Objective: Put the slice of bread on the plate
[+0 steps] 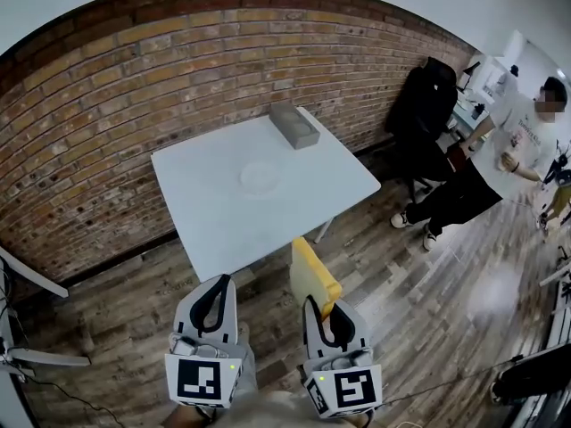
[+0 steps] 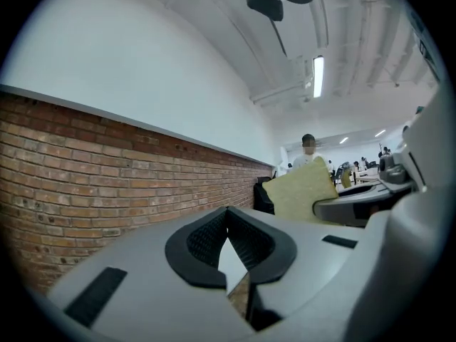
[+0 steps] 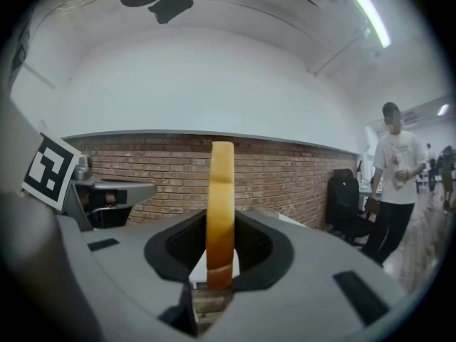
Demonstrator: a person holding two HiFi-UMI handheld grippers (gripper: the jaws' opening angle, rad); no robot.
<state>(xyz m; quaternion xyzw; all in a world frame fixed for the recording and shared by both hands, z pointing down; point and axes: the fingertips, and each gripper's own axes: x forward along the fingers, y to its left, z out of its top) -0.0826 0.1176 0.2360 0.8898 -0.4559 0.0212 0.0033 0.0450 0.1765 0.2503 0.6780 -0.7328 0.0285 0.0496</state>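
The white bench [image 1: 205, 208] sits mid-frame with the plate [image 1: 260, 177] at its centre, ready to receive. At lower centre the right tool [image 1: 326, 317] clamps the slice of bread [image 1: 312, 275] upright on edge, probably for carrying. The left tool [image 1: 212, 303] is closed and empty.

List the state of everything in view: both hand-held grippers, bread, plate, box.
Slice of bread: held upright on edge, not yet on the plate.
Right hand-held gripper: shut on the slice of bread.
Left hand-held gripper: shut, empty.
Plate: empty, on the white table.
Grey box: lying at the table's far edge.
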